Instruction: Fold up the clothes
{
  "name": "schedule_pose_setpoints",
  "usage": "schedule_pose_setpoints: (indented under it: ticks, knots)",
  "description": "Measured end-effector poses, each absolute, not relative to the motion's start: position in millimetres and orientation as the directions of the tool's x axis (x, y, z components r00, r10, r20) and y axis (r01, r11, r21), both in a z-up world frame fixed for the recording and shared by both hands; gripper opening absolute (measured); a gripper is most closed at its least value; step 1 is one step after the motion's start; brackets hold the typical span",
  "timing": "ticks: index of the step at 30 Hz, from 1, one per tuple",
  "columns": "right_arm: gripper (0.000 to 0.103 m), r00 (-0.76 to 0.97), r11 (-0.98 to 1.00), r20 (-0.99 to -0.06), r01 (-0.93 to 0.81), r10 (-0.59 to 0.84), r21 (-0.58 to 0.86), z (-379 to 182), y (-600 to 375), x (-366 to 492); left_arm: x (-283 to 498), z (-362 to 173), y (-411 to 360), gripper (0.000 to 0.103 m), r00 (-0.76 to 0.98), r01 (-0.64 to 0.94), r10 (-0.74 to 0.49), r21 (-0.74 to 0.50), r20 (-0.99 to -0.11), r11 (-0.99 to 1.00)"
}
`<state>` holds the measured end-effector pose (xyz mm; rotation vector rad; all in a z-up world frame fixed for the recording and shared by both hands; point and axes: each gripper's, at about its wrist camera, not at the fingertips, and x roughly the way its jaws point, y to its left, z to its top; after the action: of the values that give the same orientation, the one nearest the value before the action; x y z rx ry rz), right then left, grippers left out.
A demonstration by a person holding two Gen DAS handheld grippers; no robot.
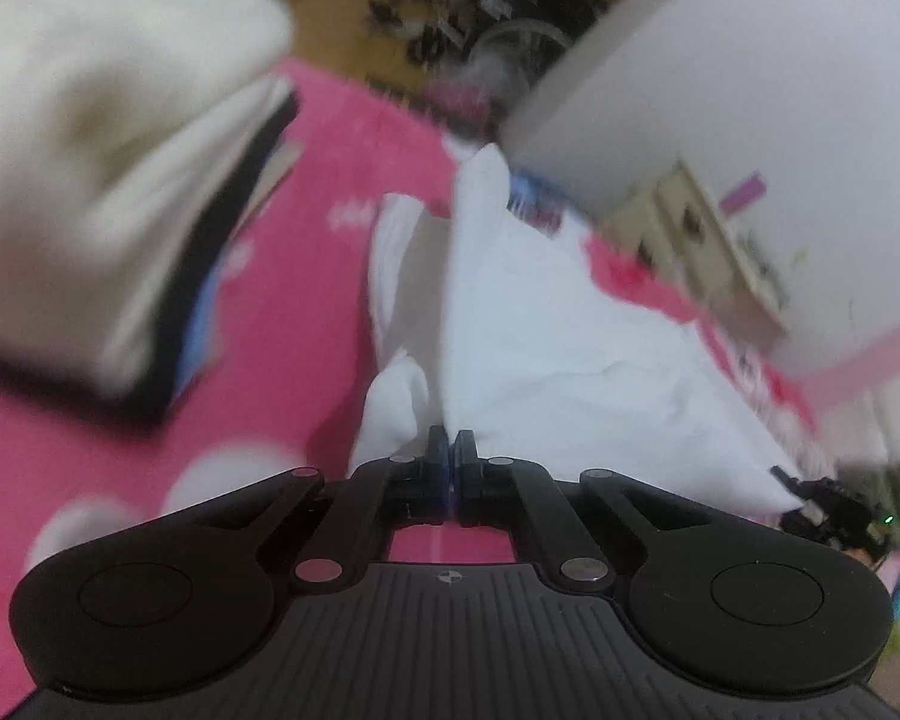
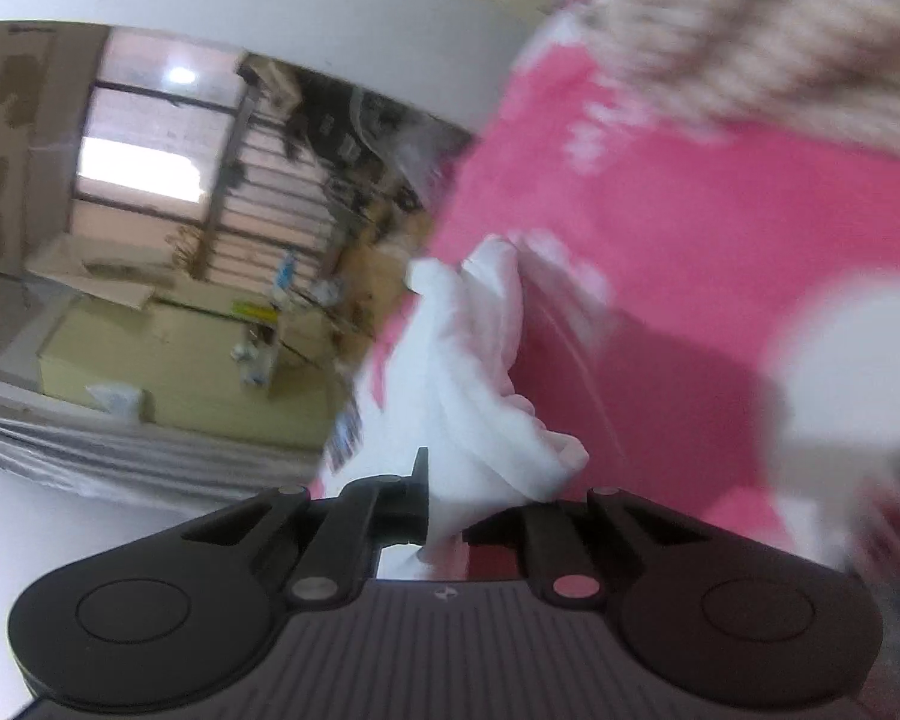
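The left gripper (image 1: pixel 450 450) has its jaws pressed together on one edge of the white cloth (image 1: pixel 546 324), and the right gripper (image 2: pixel 444 480) pinches a bunched edge of the same cloth, which hangs lifted above the pink blanket (image 1: pixel 306 252). A stack of folded clothes (image 1: pixel 108 192) lies near the blanket's far left side. To fold well, I judge both grips should stay firm, pull the edge taut and level, then lay it down flat.

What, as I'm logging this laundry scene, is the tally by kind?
Black grippers: 2, left gripper, right gripper
White cloth garment, gripped by both: 1
Pink fleece blanket: 1
Cream folded clothes pile: 1
Total: 5
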<state>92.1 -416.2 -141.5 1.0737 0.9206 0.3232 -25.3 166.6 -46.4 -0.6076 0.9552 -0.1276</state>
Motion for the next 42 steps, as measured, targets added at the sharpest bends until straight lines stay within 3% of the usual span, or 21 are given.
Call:
schedule_pose_setpoints:
  ticks: [4,6,7,9,10,11,13,15,17,22,27,34,36,37,42]
  knots:
    - [0.011,0.523,0.583,-0.622,0.265,0.582,0.768,-161,-427,34,-50,-81,151,0.000,0.444,-0.122,-0.369,-0.463,-0.817,0.878]
    - [0.020,0.468,0.665,-0.697,0.268,0.543,0.697,-180,-428,33,-46,-111,142,0.004,0.376,-0.120,-0.336,-0.405,-0.864,0.906]
    - [0.020,0.460,0.637,-0.691,0.297,0.557,0.711,-186,-435,34,-44,-123,140,0.005,0.346,-0.131,-0.327,-0.390,-0.879,0.911]
    - [0.029,0.460,0.623,-0.694,0.324,0.554,0.712,-180,-445,35,-42,-117,144,0.012,0.348,-0.128,-0.340,-0.404,-0.874,0.906]
    - [0.038,0.466,0.681,-0.723,0.295,0.510,0.670,-165,-448,32,-43,-106,148,0.022,0.365,-0.111,-0.335,-0.398,-0.869,0.911]
    - [0.041,0.473,0.735,-0.749,0.266,0.464,0.624,-149,-450,30,-45,-94,152,0.031,0.387,-0.099,-0.319,-0.383,-0.865,0.918]
    - [0.043,0.495,0.832,-0.789,0.206,0.365,0.515,-118,-455,26,-45,-71,163,0.035,0.426,-0.102,-0.271,-0.344,-0.863,0.933]
    - [0.043,0.544,0.916,-0.789,0.085,0.287,0.392,-88,-443,35,-36,-55,171,0.036,0.466,-0.084,-0.244,-0.318,-0.850,0.945]
    - [0.043,0.586,0.947,-0.746,-0.144,0.317,0.289,-63,-404,60,-15,-54,169,0.037,0.498,-0.042,-0.230,-0.288,-0.837,0.957]
    - [0.042,0.379,0.666,-0.680,-0.714,0.627,0.216,-50,-219,134,33,-83,137,0.037,0.469,0.024,-0.214,-0.229,-0.857,0.973]
    - [0.040,0.153,0.301,-0.710,-0.950,0.687,0.087,-71,-58,154,29,-103,127,0.037,0.444,0.015,-0.171,-0.184,-0.880,0.983]
    - [0.040,0.104,0.171,-0.754,-0.985,0.649,0.011,-120,29,166,11,-110,141,0.037,0.472,-0.039,-0.187,-0.233,-0.861,0.972]
    - [0.029,0.091,0.180,-0.748,-0.983,0.657,0.039,-126,31,171,8,-110,143,0.037,0.481,-0.037,-0.192,-0.238,-0.856,0.971]
    - [0.009,0.078,0.182,-0.739,-0.981,0.669,0.061,-123,26,172,6,-110,144,0.037,0.485,-0.036,-0.194,-0.241,-0.853,0.970]
    - [0.004,0.063,0.157,-0.670,-0.984,0.739,0.081,-94,20,166,-1,-108,147,0.037,0.500,-0.021,-0.204,-0.247,-0.842,0.969]
